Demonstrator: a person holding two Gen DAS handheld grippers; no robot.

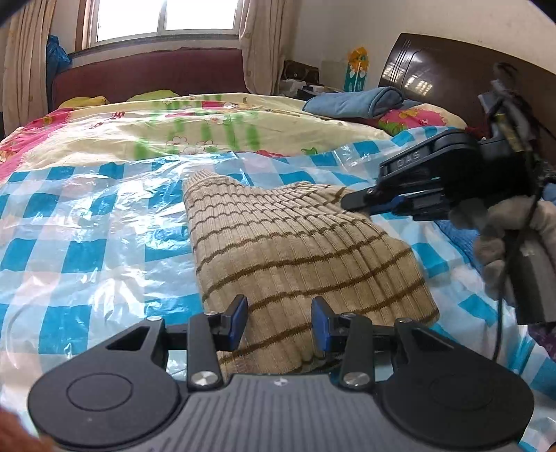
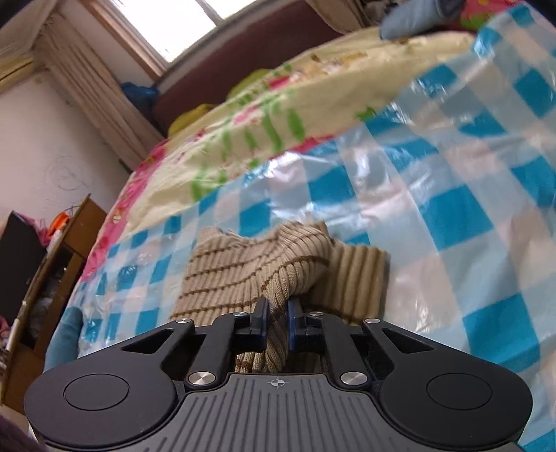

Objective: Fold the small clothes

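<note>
A small beige knit garment with thin brown stripes (image 1: 295, 250) lies on a blue-and-white checked plastic sheet (image 1: 87, 226) on the bed. My left gripper (image 1: 279, 321) is open, its jaws on either side of the garment's near edge. My right gripper (image 1: 351, 201) comes in from the right and is shut on the garment's far right corner. In the right wrist view, the right gripper (image 2: 277, 321) pinches a lifted fold of the garment (image 2: 243, 267), which drapes over the flat part below.
A floral quilt (image 1: 173, 128) covers the far bed. A blue folded cloth (image 1: 358, 101) lies near the dark headboard (image 1: 451, 69). A brown cabinet (image 2: 52, 278) stands left of the bed. A window (image 1: 163, 17) and curtains are behind.
</note>
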